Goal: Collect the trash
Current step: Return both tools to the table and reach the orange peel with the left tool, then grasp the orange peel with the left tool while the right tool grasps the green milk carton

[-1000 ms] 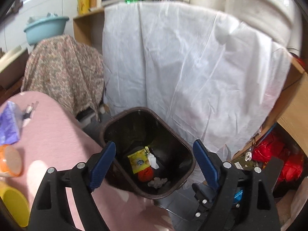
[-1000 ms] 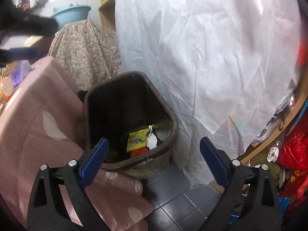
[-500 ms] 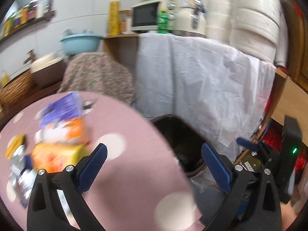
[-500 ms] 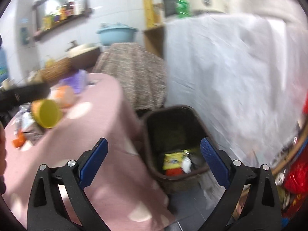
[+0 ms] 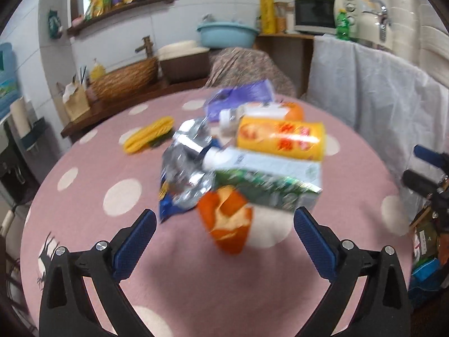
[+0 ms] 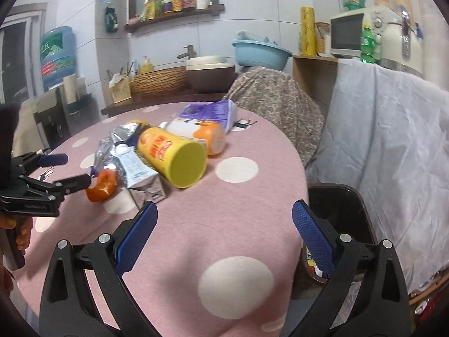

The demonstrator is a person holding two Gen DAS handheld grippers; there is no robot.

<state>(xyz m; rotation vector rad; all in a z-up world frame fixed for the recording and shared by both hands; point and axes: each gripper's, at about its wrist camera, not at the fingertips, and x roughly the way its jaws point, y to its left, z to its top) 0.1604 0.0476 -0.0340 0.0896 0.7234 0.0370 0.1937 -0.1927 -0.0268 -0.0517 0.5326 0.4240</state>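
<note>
Trash lay heaped at the centre of the desk point(image 5: 92, 252), and with the left claw point(image 5: 224, 243) spread just short of the orange peel point(image 5: 226, 226), the wise move was straddling it low before pinching, the right claw point(image 6: 224, 240) likewise spread and empty.

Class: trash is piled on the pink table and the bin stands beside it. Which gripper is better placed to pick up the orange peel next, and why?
Left. The left gripper is open with the orange peel right between its fingers. The right gripper is open too, but sits farther back, nearer the bin.
</note>
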